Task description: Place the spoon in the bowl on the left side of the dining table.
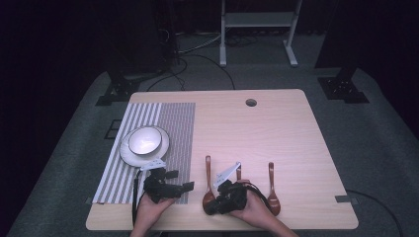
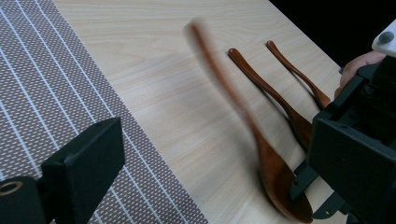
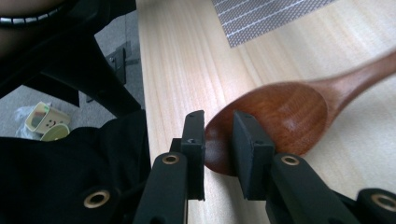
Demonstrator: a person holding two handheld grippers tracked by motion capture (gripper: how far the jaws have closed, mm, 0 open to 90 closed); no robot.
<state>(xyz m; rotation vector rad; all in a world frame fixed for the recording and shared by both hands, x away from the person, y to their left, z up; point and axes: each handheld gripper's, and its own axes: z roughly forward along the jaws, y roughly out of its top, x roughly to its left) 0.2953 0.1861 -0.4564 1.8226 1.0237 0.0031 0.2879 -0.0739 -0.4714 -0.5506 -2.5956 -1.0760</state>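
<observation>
Three brown wooden spoons lie near the table's front edge. In the right gripper view my right gripper is shut on the rim of the left spoon's bowl, one pad on each side. From above, that spoon points away from me, and the right gripper sits at its bowl end. The left gripper view shows the same spoon blurred. The middle spoon and the right spoon lie flat. My left gripper hovers open over the placemat's corner with nothing between its jaws.
A grey striped placemat covers the table's left side, with a white bowl on a plate on it. A cable hole sits at the back. A white stand is behind the table. The front table edge is close to both hands.
</observation>
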